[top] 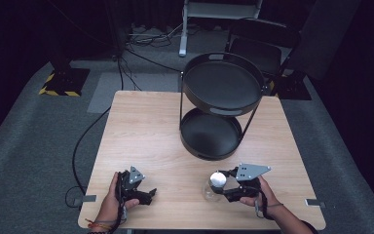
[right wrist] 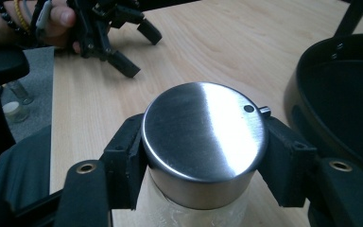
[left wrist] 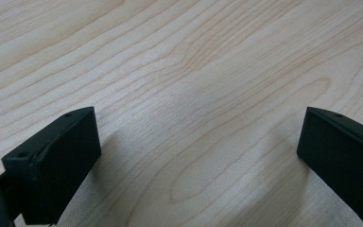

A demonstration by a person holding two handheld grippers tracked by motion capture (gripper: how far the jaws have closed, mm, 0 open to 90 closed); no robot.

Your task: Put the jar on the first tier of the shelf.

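This looks like a recording lab or studio rather than a home: dark walls surround a light wooden table [top: 146,136] standing alone on grey carpet [top: 29,146]. Black cables [top: 141,41] trail across the floor, a black-and-yellow hazard-striped stand base [top: 61,83] sits at the left, and a white metal frame [top: 214,14] stands behind

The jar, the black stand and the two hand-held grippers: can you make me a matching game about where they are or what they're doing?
Things:
1. jar
2. left hand-held gripper
3. right hand-held gripper
4. two-tier black stand

States:
A. open, nothing between its jaws
B. at the far side of the table, both trays empty
C. shut on a shiny lid
D. see-through body, metal lid, standing near the table's front edge

Pairs: 1-D, 2-A, 3-C, 4-B
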